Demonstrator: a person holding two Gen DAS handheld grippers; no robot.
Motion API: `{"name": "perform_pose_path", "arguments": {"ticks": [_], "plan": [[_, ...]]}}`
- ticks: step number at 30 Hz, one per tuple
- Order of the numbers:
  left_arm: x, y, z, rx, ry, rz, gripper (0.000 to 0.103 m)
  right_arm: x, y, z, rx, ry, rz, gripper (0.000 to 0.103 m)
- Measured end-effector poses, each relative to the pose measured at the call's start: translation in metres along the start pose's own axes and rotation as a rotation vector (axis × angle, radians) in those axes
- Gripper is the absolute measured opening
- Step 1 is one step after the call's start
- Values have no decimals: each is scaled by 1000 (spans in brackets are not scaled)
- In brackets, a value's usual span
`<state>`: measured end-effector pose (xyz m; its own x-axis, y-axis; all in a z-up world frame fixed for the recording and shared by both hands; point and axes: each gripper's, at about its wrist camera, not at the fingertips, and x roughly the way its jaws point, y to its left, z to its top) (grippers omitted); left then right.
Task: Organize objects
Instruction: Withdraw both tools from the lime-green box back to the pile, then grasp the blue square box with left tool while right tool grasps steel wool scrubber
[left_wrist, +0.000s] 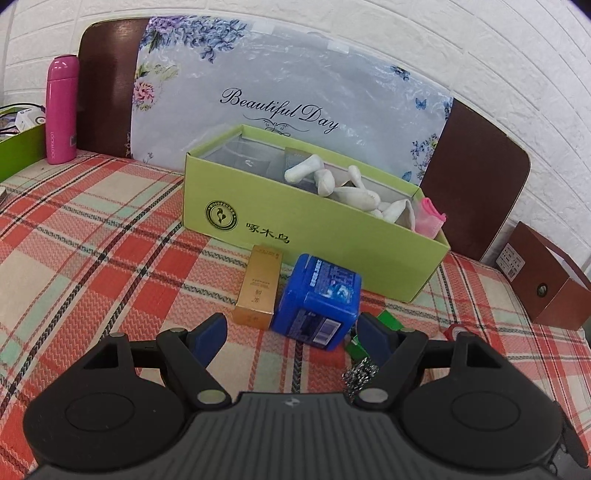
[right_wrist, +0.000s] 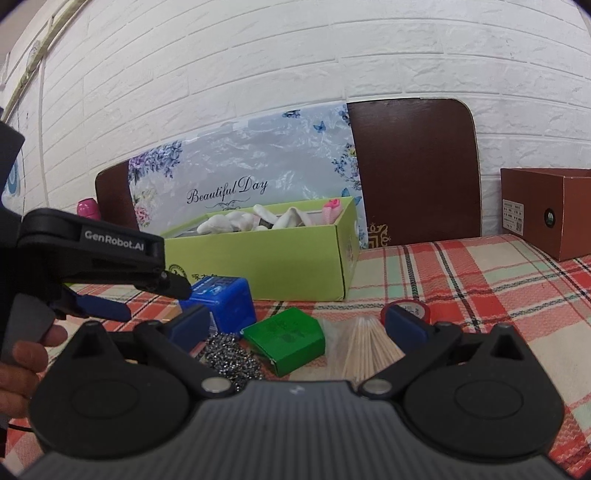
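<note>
A blue square container (left_wrist: 317, 302) lies tipped on the plaid cloth, with a gold carton (left_wrist: 258, 291) to its left. My left gripper (left_wrist: 291, 332) is open; its near corner sits between the fingertips and no pad presses it. The right wrist view shows this gripper (right_wrist: 155, 299) from the side at the blue container (right_wrist: 225, 302). My right gripper (right_wrist: 297, 325) is open above a green pack (right_wrist: 286, 336), a bundle of toothpicks (right_wrist: 369, 347) and a steel scourer (right_wrist: 229, 358). Behind stands an open lime-green box (left_wrist: 314, 221) holding white socks (left_wrist: 332, 181).
A red tape roll (right_wrist: 406, 310) lies by my right finger. A brown box (right_wrist: 546, 210) stands at the right, a pink bottle (left_wrist: 61, 110) and another green box (left_wrist: 18, 147) at the far left. A flowered board (left_wrist: 280, 81) leans on the brick wall. A hand (right_wrist: 26, 354) holds the left gripper.
</note>
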<state>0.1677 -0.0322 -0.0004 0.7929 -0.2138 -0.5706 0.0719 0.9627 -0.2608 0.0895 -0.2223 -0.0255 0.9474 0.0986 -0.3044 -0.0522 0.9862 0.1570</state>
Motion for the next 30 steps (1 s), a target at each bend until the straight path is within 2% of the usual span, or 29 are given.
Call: {"name": "perform_pose_path", "arguments": {"ticks": [5, 13, 18, 20, 23, 26, 28, 30], "plan": [[9, 4, -8, 46, 11, 12, 80, 10, 8, -4, -24, 86, 55, 103], [22, -13, -1, 123, -23, -25, 80, 14, 26, -11, -115, 121, 89, 103], [39, -25, 6, 205, -23, -46, 80, 16, 26, -13, -122, 139, 100, 103], [46, -28, 8, 235, -16, -58, 79, 19, 26, -13, -121, 160, 106, 100], [57, -27, 10, 250, 5, -55, 71, 23, 27, -15, -127, 186, 113, 89], [63, -25, 12, 246, 7, -68, 62, 26, 28, -16, -132, 199, 124, 72], [63, -24, 12, 246, 7, -74, 62, 28, 29, -17, -134, 214, 132, 56], [61, -23, 11, 240, 4, -82, 62, 30, 29, -18, -133, 229, 134, 52]]}}
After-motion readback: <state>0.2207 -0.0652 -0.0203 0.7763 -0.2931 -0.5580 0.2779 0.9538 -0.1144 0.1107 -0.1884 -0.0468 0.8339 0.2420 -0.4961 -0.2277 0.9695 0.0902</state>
